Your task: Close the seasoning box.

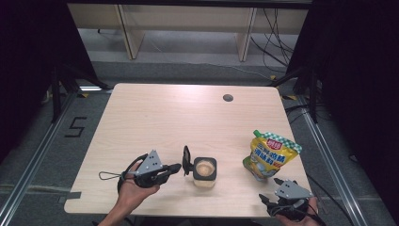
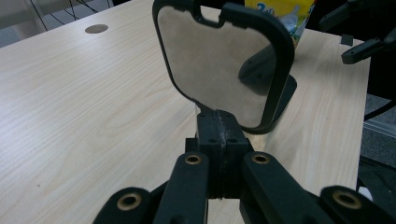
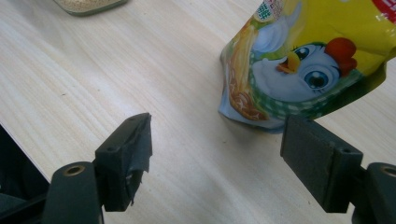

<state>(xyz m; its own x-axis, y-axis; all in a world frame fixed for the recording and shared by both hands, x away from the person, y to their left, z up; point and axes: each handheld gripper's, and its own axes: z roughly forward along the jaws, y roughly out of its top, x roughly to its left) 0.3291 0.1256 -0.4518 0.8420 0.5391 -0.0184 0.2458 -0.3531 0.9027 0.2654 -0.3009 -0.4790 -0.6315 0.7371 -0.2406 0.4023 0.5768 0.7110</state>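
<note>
From the high view, my left gripper [image 1: 175, 168] lies nearly level, pointing right, my palm under it and my forearm coming in from the bottom edge. Its jaws are pinched tight on the lower edge of the black-rimmed lid [image 1: 187, 160], which stands on edge just left of the square jar [image 1: 205, 170]. The jar sits open near the front middle of the table [image 1: 155, 113], pale grainy contents showing. My right gripper [image 1: 273, 201] rests at the front right corner, just short of the yellow pouch [image 1: 270, 155].

In the left gripper view, the jaws meet closed on the lid's [image 2: 219, 70] rim, and its clear panel rises upright in front of them. The pouch [image 2: 280, 14] peeks over its top.

In the right gripper view, my jaws stand wide apart with nothing between them, the pouch [image 3: 308, 60] upright just ahead, and the jar's [image 3: 88, 5] base at the top edge.

I judge the lid is just off and I'm carrying it clear. Next I should set it flat on bare table to the left, keeping the pinch firm since the hold is only on the edge. Whether the pouch's top is already torn I can't tell from here, but it looks like the right hand's job
</note>
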